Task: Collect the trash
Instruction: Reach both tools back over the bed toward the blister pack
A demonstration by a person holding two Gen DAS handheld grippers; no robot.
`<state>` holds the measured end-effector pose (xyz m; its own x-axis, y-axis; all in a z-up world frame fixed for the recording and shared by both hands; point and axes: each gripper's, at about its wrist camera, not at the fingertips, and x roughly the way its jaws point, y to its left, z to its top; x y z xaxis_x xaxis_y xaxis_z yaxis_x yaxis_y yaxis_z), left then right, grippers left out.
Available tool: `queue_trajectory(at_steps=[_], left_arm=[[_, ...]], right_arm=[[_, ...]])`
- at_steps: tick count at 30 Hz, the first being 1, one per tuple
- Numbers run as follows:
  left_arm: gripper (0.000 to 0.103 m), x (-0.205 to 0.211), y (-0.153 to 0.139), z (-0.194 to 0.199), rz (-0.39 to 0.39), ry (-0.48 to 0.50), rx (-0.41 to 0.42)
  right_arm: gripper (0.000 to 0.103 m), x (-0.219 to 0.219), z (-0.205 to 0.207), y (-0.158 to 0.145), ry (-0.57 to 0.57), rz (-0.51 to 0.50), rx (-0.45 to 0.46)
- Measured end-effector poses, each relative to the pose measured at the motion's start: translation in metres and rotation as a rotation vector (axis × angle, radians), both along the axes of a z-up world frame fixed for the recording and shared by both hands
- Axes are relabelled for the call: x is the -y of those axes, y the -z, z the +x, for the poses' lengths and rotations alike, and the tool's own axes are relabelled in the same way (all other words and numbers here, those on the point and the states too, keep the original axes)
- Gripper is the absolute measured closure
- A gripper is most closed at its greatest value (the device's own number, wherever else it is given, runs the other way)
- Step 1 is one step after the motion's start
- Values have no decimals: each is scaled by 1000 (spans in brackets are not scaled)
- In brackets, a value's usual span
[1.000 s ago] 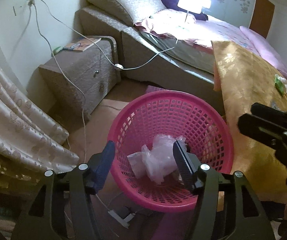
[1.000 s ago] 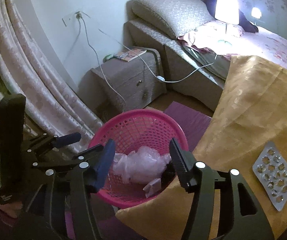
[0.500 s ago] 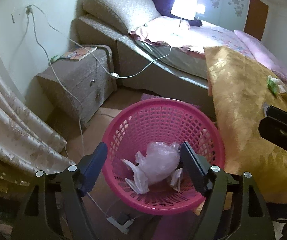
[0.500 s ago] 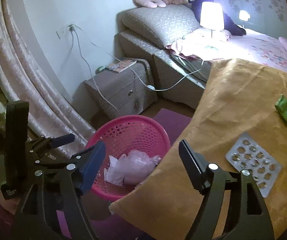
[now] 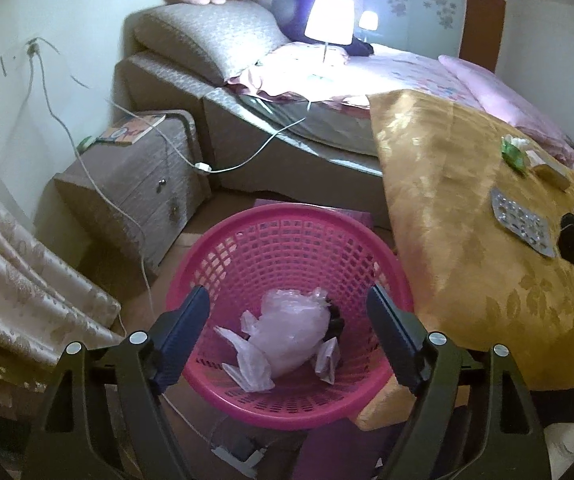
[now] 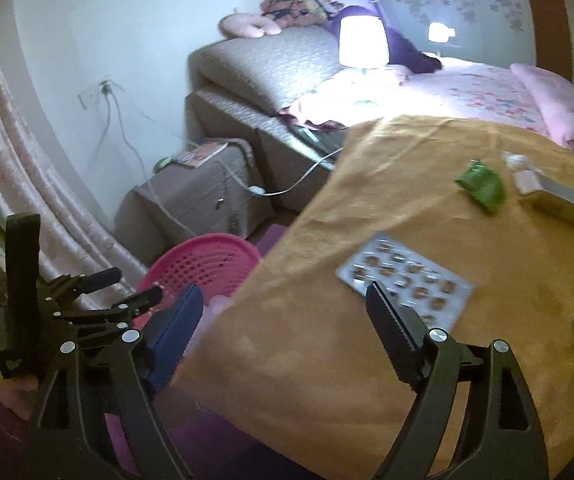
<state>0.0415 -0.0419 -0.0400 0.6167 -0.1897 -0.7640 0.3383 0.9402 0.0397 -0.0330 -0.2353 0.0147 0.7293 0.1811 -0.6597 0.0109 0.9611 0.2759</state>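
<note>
Gold-cloth table [image 6: 327,360] by bed [image 6: 467,88]

Basket [image 5: 287,240] sitting on floor, left of table [image 5: 447,208] — crumpled bags [image 5: 291,328] lying inside. Blister pack [image 6: 407,280] resting on table; wrapper [image 6: 483,186] and box [image 6: 559,198] lying behind it — nightstand [image 5: 127,184] standing behind basket.

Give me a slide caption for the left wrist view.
Open left gripper above pink basket holding crumpled plastic bag, beside gold-clothed table.
</note>
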Motion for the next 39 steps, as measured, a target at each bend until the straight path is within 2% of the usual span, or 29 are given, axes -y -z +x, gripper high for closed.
queue_trajectory(at_steps=[9,21,26,39], left_arm=[[25,19,-1,-10,0,61,9],[24,56,-5,-18,4,162,-6],[24,88,-9,-22,12,232,5],[19,170,-8,-23,-34,409,-14]], right_arm=[[16,54,-44,-1,160,-47,27],[11,109,-80,4,335,-94,28],[11,122,-90,4,372,-95,33],[11,140,-109,11,421,-59,24]])
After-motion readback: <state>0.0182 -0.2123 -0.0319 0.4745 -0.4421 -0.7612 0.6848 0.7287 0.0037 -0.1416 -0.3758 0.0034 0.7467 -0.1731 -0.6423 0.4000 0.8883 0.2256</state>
